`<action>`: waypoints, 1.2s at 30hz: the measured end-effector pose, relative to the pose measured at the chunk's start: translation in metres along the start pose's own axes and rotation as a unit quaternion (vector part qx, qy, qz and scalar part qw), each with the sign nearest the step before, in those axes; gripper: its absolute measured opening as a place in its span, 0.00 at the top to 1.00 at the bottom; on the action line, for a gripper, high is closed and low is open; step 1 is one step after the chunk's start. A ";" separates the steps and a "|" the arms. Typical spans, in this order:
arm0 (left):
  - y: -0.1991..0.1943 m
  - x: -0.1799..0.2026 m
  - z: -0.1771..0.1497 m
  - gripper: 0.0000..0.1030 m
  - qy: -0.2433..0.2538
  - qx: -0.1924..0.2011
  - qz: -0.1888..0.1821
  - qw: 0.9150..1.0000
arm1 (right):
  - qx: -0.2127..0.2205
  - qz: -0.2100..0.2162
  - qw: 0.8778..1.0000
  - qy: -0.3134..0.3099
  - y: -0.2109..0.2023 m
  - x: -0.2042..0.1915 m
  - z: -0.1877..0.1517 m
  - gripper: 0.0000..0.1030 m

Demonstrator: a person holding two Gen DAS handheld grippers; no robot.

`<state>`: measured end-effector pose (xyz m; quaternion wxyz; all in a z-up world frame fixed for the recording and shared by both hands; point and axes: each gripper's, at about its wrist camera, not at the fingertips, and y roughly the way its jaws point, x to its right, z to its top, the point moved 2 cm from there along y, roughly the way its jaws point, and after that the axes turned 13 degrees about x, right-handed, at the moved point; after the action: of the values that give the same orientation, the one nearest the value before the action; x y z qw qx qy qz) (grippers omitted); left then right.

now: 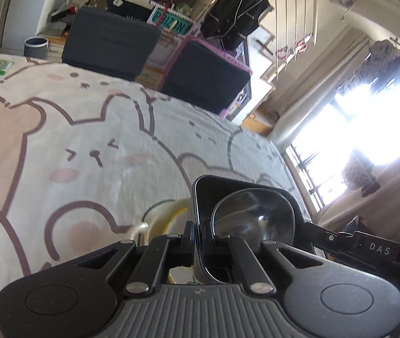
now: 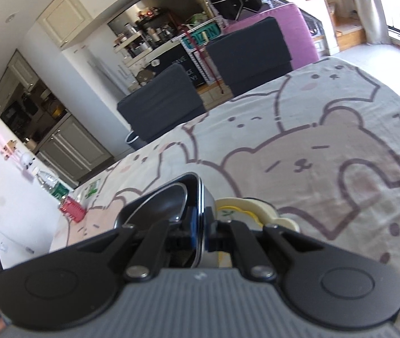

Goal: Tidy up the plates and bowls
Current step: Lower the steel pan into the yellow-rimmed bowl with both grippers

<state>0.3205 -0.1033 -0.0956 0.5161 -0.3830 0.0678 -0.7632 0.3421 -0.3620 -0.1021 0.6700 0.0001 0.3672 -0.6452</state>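
A: How does the left tool [image 1: 198,242] stand?
B: Its fingers are pressed together on the rim of a black dish [image 1: 245,197], a squarish one with rounded corners. A glossy dark bowl [image 1: 253,217] sits nested inside it.
A: And the right tool [image 2: 201,233]?
B: The same way, pinching the opposite rim of that black dish [image 2: 197,197], with the bowl [image 2: 157,208] showing at ten o'clock from the fingers. In the left view, the right tool [image 1: 363,246] reaches in from three o'clock.
A: So where is the dish?
B: Between the two tools, over the tabletop [image 1: 87,146], which wears a cloth printed with cartoon bears. Whether the dish touches the cloth, I cannot tell.
A: Anything else close by?
B: A cream container with a yellow inside [image 2: 245,211] is just beyond the dish; in the left view it [image 1: 169,217] peeks out at nine o'clock of the dish. Its contents are hidden.
A: Farther out?
B: Two dark chairs [image 1: 109,42] stand at twelve o'clock past the tabletop's edge, and a water bottle [image 2: 49,181] and a red basket [image 2: 71,211] sit at nine o'clock in the right view.
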 end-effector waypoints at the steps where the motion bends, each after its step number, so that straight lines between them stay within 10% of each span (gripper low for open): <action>1: 0.004 0.000 -0.001 0.96 -0.001 -0.004 0.002 1.000 | -0.001 -0.004 1.000 -0.001 0.000 0.002 0.000 0.94; 16: 0.049 -0.009 -0.020 0.97 0.015 -0.076 0.066 0.995 | -0.068 -0.042 0.996 -0.042 0.036 0.008 -0.014 0.94; 36: 0.053 -0.007 -0.020 0.96 0.032 -0.070 0.072 0.994 | -0.110 -0.068 0.991 -0.030 0.066 0.021 -0.020 0.94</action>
<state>0.3481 -0.1278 -0.1394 0.5392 -0.3877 0.1654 -0.7291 0.3871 -0.3597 -0.1584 0.6309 -0.1183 0.4152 -0.6446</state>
